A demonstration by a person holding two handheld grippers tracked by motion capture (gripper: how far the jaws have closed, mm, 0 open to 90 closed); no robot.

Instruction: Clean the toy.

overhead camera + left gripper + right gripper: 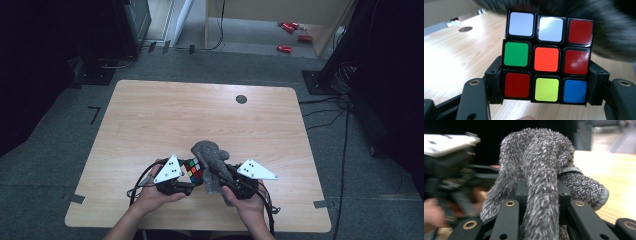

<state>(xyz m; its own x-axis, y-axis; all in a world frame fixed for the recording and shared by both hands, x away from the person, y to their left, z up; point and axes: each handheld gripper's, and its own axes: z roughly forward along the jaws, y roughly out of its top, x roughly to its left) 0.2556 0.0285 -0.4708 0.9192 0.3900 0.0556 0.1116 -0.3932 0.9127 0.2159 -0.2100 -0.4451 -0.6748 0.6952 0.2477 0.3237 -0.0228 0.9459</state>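
Low in the frame, the left gripper (192, 176) clamps a Rubik's cube (547, 58) (scrambled); the right gripper (216, 172) pinches a grey fuzzy cloth (541, 170) beside it.

Honestly a lot here is hard to make out. In the high view the puzzle cube (194, 170) is mostly tucked behind the left gripper (186, 184) and its grey plate, so just a few stickers peek out. The grey fuzzy cloth (212, 162) beside the cube covers the right gripper (220, 176) tips, can't see the jaws there. In the left gripper view the cloth (614, 32) above the cube (546, 57) is pure blur and runs off the top edge. In the right gripper view the left gripper (451, 170) is smeared, and the cloth (541, 170) drapes over the jaw pads.
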